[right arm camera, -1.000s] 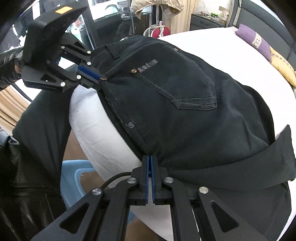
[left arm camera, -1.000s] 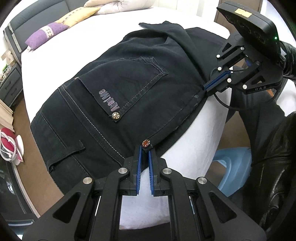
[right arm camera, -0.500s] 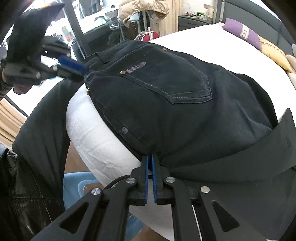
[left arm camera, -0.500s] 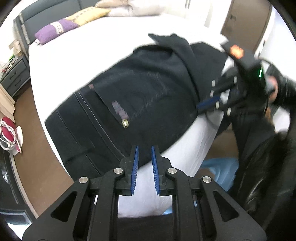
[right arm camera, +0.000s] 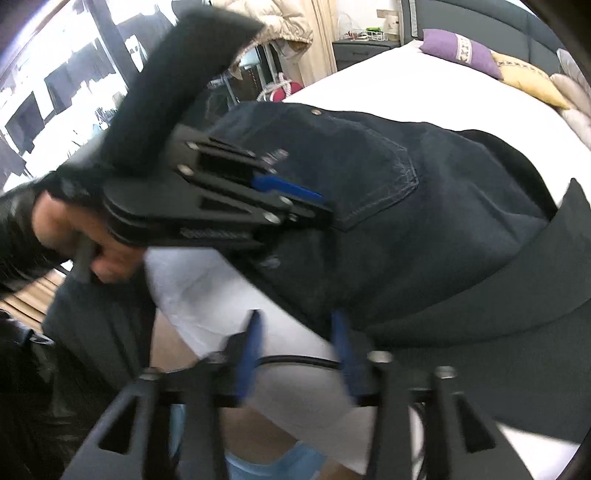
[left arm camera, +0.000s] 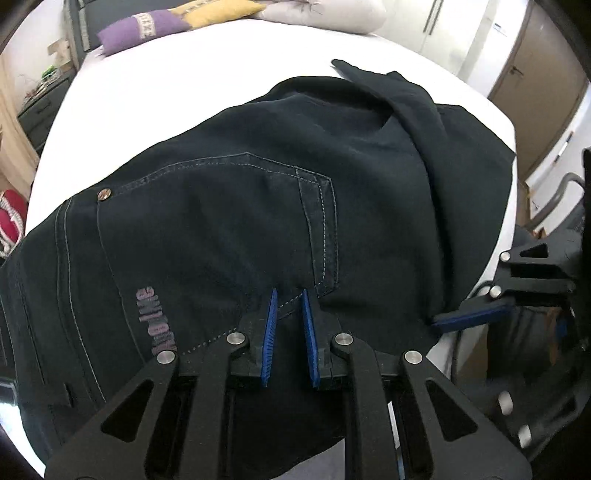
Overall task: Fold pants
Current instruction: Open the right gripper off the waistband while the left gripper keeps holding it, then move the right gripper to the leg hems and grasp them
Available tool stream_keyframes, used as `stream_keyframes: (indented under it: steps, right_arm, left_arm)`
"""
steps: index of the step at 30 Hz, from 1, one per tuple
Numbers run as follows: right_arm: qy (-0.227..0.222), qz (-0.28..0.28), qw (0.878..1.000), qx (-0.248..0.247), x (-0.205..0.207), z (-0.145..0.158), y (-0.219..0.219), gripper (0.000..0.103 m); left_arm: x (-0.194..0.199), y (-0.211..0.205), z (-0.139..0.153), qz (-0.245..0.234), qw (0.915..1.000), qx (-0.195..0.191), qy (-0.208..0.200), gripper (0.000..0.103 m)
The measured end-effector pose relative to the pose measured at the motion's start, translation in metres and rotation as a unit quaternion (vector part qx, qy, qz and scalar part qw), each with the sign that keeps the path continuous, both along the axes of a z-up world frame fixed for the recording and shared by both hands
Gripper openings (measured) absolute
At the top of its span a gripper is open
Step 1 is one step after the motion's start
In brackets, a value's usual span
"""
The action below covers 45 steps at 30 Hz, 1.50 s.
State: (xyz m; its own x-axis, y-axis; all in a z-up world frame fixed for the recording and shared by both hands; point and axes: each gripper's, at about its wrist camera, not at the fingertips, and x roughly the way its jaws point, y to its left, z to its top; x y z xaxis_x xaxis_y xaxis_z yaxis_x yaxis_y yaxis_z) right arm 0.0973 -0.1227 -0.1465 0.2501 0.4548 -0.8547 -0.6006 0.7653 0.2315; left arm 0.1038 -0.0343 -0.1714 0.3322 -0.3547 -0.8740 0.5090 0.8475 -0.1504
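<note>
The left gripper (left arm camera: 289, 295) hangs over the back pocket (left arm camera: 236, 229) of the dark pants (left arm camera: 258, 184), its blue pads a narrow gap apart with nothing pinched between them, only the pocket's stitched corner showing beyond the tips. The right gripper (right arm camera: 297, 317) sits at the near hem of the pants where the cloth drapes over the bed's edge; its jaws have just been opening and stand spread, straddling the fabric's border and the white sheet without pressing on either. In the right wrist view, a bare hand (right arm camera: 85, 240) in a dark sleeve grips the left gripper's handle, nearer the camera than the pocket. The pants lie spread flat on the white bed (left arm camera: 184, 74), waistband side left of the pocket with a metal rivet (left arm camera: 103, 193) at the pocket's upper corner, and one leg folded back across the other beyond the pocket. Farther past the pants, a purple cushion (left arm camera: 144, 27) and a yellow cushion (left arm camera: 221, 13) rest at the headboard.
</note>
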Motion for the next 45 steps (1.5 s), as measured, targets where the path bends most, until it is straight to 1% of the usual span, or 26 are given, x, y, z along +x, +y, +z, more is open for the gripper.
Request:
stream_keyframes:
  steps: [2,4,5,7,8,10,11,12,14,17,19,22,24,28,30,32,33,34,35,36,37,38,39,41,44,45]
  right_arm:
    - [0.01,-0.021,0.999,0.032,0.002,0.006,-0.004,0.061]
    - [0.028,-0.05,0.996,0.069,0.008,0.012,-0.015,0.061]
    - [0.036,-0.08,0.992,0.093,0.016,0.018,-0.027,0.061]
    - [0.035,-0.129,0.984,0.119,0.029,0.029,-0.049,0.061]
    - [0.029,-0.166,0.976,0.134,0.041,0.038,-0.067,0.061]
    - [0.015,-0.217,0.967,0.134,0.062,0.052,-0.09,0.062]
    - [0.003,-0.246,0.962,0.118,0.075,0.058,-0.101,0.063]
    - [-0.013,-0.282,0.955,0.084,0.093,0.065,-0.114,0.063]
    - [-0.034,-0.318,0.946,0.06,0.122,0.074,-0.13,0.065]
    - [-0.043,-0.358,0.933,0.014,0.168,0.072,-0.141,0.07]
    - [-0.044,-0.375,0.926,-0.014,0.2,0.067,-0.15,0.071]
    - [-0.046,-0.403,0.911,-0.068,0.247,0.045,-0.143,0.071]
    - [-0.032,-0.421,0.903,-0.084,0.269,0.03,-0.146,0.07]
    - [-0.015,-0.455,0.88,-0.132,0.303,0.004,-0.175,0.07]
    - [0.013,-0.469,0.869,-0.158,0.317,-0.018,-0.184,0.069]
    - [0.03,-0.474,0.866,-0.158,0.324,-0.034,-0.194,0.069]
    - [0.018,-0.475,0.866,-0.159,0.324,-0.035,-0.194,0.068]
    - [0.011,-0.472,0.866,-0.163,0.325,-0.036,-0.193,0.064]
    - [0.006,-0.469,0.869,-0.158,0.326,-0.035,-0.192,0.051]
    - [0.003,-0.466,0.871,-0.156,0.326,-0.034,-0.192,0.028]
    - [0.001,-0.463,0.872,-0.16,0.326,-0.033,-0.193,0.017]
    - [0.001,-0.462,0.873,-0.157,0.32,-0.031,-0.198,0.009]
    - [0.003,-0.463,0.874,-0.15,0.319,-0.031,-0.2,0.006]
    - [0.001,-0.47,0.874,-0.125,0.312,-0.023,-0.209,0.005]
    - [-0.027,-0.492,0.867,-0.074,0.287,0.002,-0.231,0.005]
    - [-0.038,-0.504,0.861,-0.052,0.275,0.013,-0.244,0.005]
  left_arm:
    - [0.005,0.002,0.001,0.014,0.9997,-0.011,0.014,0.014]
    - [0.009,0.001,0.0,0.019,0.9995,-0.019,0.018,0.014]
    - [0.009,0.002,-0.001,0.021,0.9994,-0.023,0.018,0.014]
    - [0.011,0.005,-0.004,0.027,0.9989,-0.033,0.019,0.014]
    - [0.01,0.01,-0.006,0.032,0.9985,-0.04,0.021,0.014]
    - [0.011,0.01,-0.006,0.036,0.9981,-0.045,0.022,0.014]
    - [0.011,0.009,-0.007,0.038,0.9979,-0.047,0.021,0.014]
    - [0.012,0.008,-0.008,0.039,0.9978,-0.049,0.021,0.014]
    - [0.013,0.01,-0.008,0.044,0.9974,-0.054,0.022,0.014]
    - [0.01,0.02,-0.008,0.048,0.9967,-0.061,0.022,0.014]
    - [0.01,0.02,-0.011,0.048,0.9965,-0.064,0.023,0.014]
    - [0.01,0.024,-0.011,0.05,0.9956,-0.074,0.029,0.014]
    - [0.01,0.032,-0.011,0.05,0.9951,-0.079,0.031,0.014]
    - [0.013,0.037,-0.012,0.051,0.9935,-0.093,0.043,0.014]
    - [0.014,0.041,-0.013,0.052,0.9923,-0.101,0.048,0.014]
    - [0.015,0.044,-0.013,0.051,0.9917,-0.106,0.052,0.013]
    - [0.016,0.044,-0.014,0.05,0.9916,-0.107,0.052,0.012]
    - [0.017,0.044,-0.014,0.05,0.9916,-0.107,0.053,0.012]
    - [0.017,0.045,-0.013,0.049,0.9918,-0.106,0.051,0.012]
    - [0.017,0.045,-0.013,0.049,0.992,-0.104,0.05,0.012]
    - [0.017,0.045,-0.013,0.049,0.9923,-0.103,0.049,0.012]
    - [0.018,0.044,-0.012,0.049,0.9924,-0.102,0.049,0.012]
    - [0.018,0.045,-0.012,0.049,0.9925,-0.101,0.048,0.012]
    - [0.018,0.045,-0.011,0.049,0.9929,-0.098,0.047,0.012]
    - [0.019,0.041,-0.01,0.049,0.9938,-0.091,0.043,0.012]
    - [0.019,0.04,-0.009,0.049,0.9939,-0.089,0.042,0.012]
